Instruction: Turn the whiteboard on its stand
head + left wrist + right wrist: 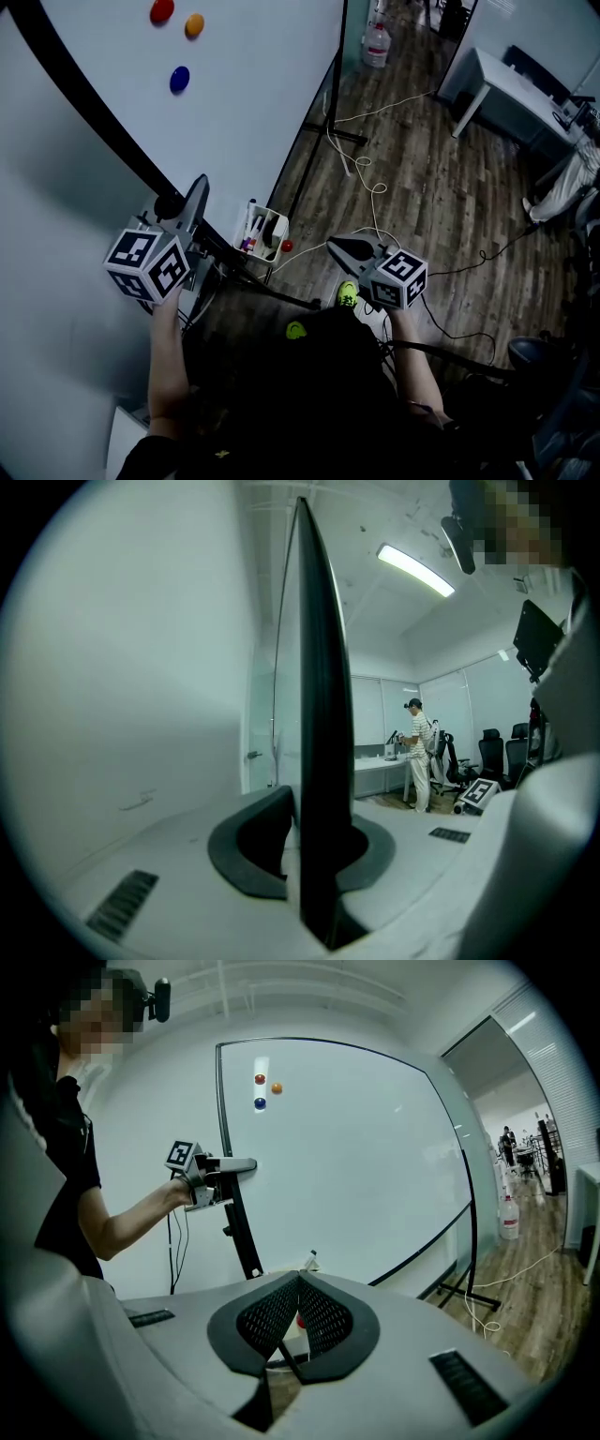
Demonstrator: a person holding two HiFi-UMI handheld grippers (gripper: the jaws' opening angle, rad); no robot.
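The whiteboard (234, 112) is a large, plain white panel in a thin black frame (84, 103). In the head view it fills the picture from 9 o'clock round to 12 o'clock, standing on the wooden floor (431, 187). Three round magnets sit together on it toward 11 o'clock: a red one (161, 10), an orange one (194, 25) just beside it, and a blue one (179, 79) below them. The rest of its face is blank.

The left gripper (183, 208) is clamped on the board's framed edge. In the left gripper view that edge (319, 761) rises as a dark upright blade from between the two jaws, which close against it on either side. The right gripper view shows the same grip from the side, at 10 o'clock, with a black stand post (246, 1241) running down below it.

The right gripper (336, 246) hangs apart from the board, just right of centre in the head view. Its jaws meet at the tips with nothing between them.

A small white tray (262, 234) with markers sits at the board's lower edge, between the two grippers. The stand's black foot (333, 131) lies on the floor toward 12 o'clock, with a white cable (375, 187) trailing past it. Farther off are a water bottle (377, 45) at 1 o'clock and a white table (506, 89) at 2 o'clock.
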